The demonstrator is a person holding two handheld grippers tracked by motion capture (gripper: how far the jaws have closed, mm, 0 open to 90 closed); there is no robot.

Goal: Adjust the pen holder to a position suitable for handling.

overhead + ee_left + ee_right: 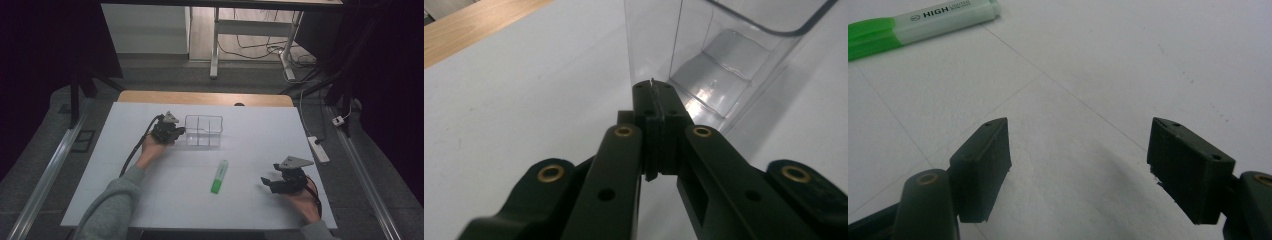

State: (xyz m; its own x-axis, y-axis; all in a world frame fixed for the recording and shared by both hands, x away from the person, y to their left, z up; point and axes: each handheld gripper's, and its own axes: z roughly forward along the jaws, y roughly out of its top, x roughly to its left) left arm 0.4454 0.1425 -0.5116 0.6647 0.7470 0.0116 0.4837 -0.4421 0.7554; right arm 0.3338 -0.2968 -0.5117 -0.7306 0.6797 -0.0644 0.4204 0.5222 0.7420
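A clear plastic box [204, 131] with inner dividers stands at the back middle of the white table. My left gripper [181, 131] is shut, and its tips are right at the box's left end wall. In the left gripper view the jaws [652, 90] are pressed together in front of the clear box [724, 60]; I cannot tell whether they pinch any of it. A green highlighter [219, 176] lies capped on the table in front of the box. My right gripper [266, 181] rests open at the front right, pointing left toward the highlighter [923, 25], with nothing between its fingers [983, 160].
The white sheet [125, 175] covers a wooden table whose far edge [205, 97] shows behind it. A power strip [318, 148] and cables lie on the floor to the right. Desk legs stand beyond the table.
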